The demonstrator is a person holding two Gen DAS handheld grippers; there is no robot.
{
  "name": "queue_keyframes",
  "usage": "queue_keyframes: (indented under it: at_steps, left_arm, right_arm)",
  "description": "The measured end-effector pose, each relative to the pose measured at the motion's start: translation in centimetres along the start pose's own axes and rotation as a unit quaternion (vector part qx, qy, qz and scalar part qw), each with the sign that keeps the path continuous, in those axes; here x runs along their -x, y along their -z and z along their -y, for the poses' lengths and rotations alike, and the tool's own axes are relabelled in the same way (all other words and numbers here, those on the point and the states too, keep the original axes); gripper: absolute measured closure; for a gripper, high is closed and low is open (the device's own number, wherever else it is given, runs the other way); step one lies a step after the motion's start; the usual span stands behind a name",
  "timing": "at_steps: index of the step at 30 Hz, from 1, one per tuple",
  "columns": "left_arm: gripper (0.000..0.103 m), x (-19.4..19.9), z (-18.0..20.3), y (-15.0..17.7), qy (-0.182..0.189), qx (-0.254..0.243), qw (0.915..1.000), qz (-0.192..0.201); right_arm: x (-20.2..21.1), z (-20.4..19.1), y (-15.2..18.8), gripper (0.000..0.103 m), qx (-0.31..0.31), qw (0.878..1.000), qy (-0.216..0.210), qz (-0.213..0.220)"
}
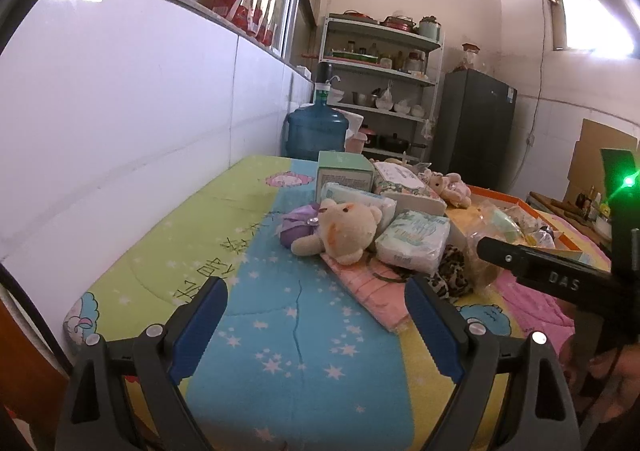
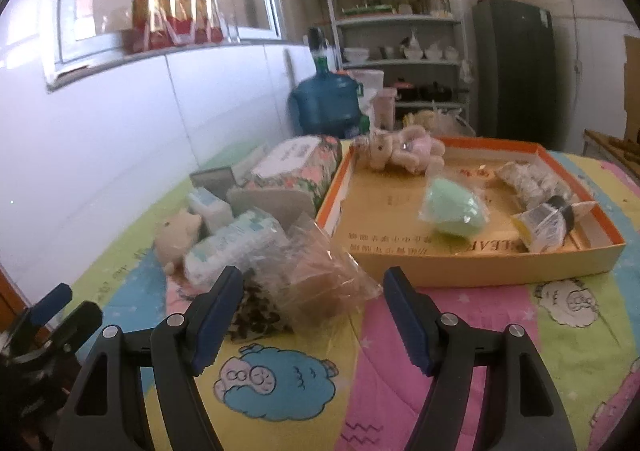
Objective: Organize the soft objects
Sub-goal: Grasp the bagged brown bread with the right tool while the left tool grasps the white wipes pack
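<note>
We are holding the left gripper (image 1: 316, 307) wide apart, nothing between its blue pads, hovering over the blue starred stripe of the quilt (image 1: 280, 331) that covers the table. Just beyond its tips a beige teddy bear (image 1: 344, 229) is lying on its side, a purple pouch (image 1: 296, 227) touching its back and a pink folded cloth (image 1: 368, 283) spreading under it. Beside the bear's head a green-printed tissue pack (image 1: 414, 237) is leaning on a leopard-print pouch (image 1: 450, 271); behind them a green box (image 1: 346, 171) and a floral tissue pack (image 1: 404, 181) are standing together.

We are keeping the right gripper (image 2: 312, 315) open too, its jaws parted and empty, pointing down toward a crinkled clear bag (image 2: 324, 271) with something brown inside, which is sitting just past the fingertips and touching the leopard pouch. In the left wrist view that gripper is showing from the side at the right edge.

Farther out, an orange-rimmed cardboard tray (image 2: 472, 263) is resting on the quilt. Inside it a pale green soft ball in wrap (image 2: 454, 209) is lying near the middle, a small plush rabbit in pink (image 2: 404, 153) is sprawling at the far left corner, and a wrapped yellow item (image 2: 548, 227) is leaning against the right wall. A blue water jug (image 2: 326, 101) and shelves (image 2: 400, 19) are standing by the far wall.
</note>
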State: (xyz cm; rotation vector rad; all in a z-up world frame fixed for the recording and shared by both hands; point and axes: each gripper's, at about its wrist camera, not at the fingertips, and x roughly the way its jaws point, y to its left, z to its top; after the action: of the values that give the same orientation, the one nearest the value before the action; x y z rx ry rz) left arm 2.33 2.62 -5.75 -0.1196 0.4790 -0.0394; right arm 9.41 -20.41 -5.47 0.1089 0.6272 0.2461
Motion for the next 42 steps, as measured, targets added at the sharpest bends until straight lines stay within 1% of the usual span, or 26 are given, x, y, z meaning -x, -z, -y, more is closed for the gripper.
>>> queue_keyframes:
  at_steps: [4, 9, 11, 12, 14, 18, 19, 24, 29, 34, 36, 39, 42]
  left_arm:
    - [0.013, -0.2, -0.4, 0.0, 0.0, 0.003, 1.0, 0.0]
    - [0.013, 0.0, -1.1, 0.0, 0.005, 0.011, 0.9999, 0.002]
    - [0.013, 0.1, -1.2, 0.1, 0.004, 0.011, 0.9999, 0.003]
    - [0.013, 0.1, -1.3, 0.1, 0.004, 0.012, 0.9999, 0.003]
    - [0.013, 0.2, -1.5, 0.1, 0.004, 0.015, 0.9999, 0.003]
    - [0.013, 0.6, -1.7, 0.1, 0.002, 0.013, 0.9999, 0.006]
    - [0.013, 0.7, -1.6, 0.1, 0.002, 0.012, 0.9999, 0.006]
    - [0.013, 0.7, -1.4, 0.0, 0.011, 0.009, 0.9999, 0.006]
    - [0.013, 0.2, -0.1, -0.3, 0.022, -0.008, 0.9997, -0.001]
    - [0.013, -0.8, 1.4, -0.9, 0.039, -0.019, 0.999, -0.009]
    - [0.013, -1.4, 2.1, -1.4, 0.052, -0.021, 0.9983, -0.015]
    - [0.013, -2.7, 3.5, -2.5, 0.082, -0.034, 0.9957, -0.025]
    - [0.013, -4.8, 5.3, -3.5, 0.123, -0.052, 0.9897, -0.051]
  right_arm:
    - [-1.7, 0.3, -0.2, 0.028, -0.015, 1.0, -0.001, -0.022]
    - [-2.0, -0.3, -0.4, 0.027, -0.006, 1.0, 0.008, -0.023]
    - [-1.9, -0.2, -0.3, 0.03, -0.009, 1.0, 0.007, -0.022]
    - [-1.8, -0.2, -0.2, 0.037, -0.011, 1.0, 0.002, -0.019]
    - [-1.5, -0.2, -0.1, 0.043, -0.014, 1.0, 0.003, -0.015]
    - [-0.7, -0.1, 0.2, 0.047, -0.02, 1.0, -0.001, -0.007]
    - [-0.3, 0.1, 0.2, 0.053, -0.025, 1.0, -0.004, -0.001]
    - [1.4, 0.4, 0.7, 0.054, -0.023, 1.0, 0.001, 0.013]
    - [2.3, 1.6, 1.2, 0.054, -0.036, 0.999, -0.008, 0.018]
    - [3.1, 2.8, 1.4, 0.054, -0.05, 0.998, -0.017, 0.024]
    - [3.4, 3.1, 1.4, 0.054, -0.052, 0.998, -0.02, 0.027]
    - [4.0, 3.5, 1.5, 0.054, -0.055, 0.998, -0.023, 0.033]
    - [4.4, 3.9, 1.6, 0.054, -0.059, 0.997, -0.025, 0.038]
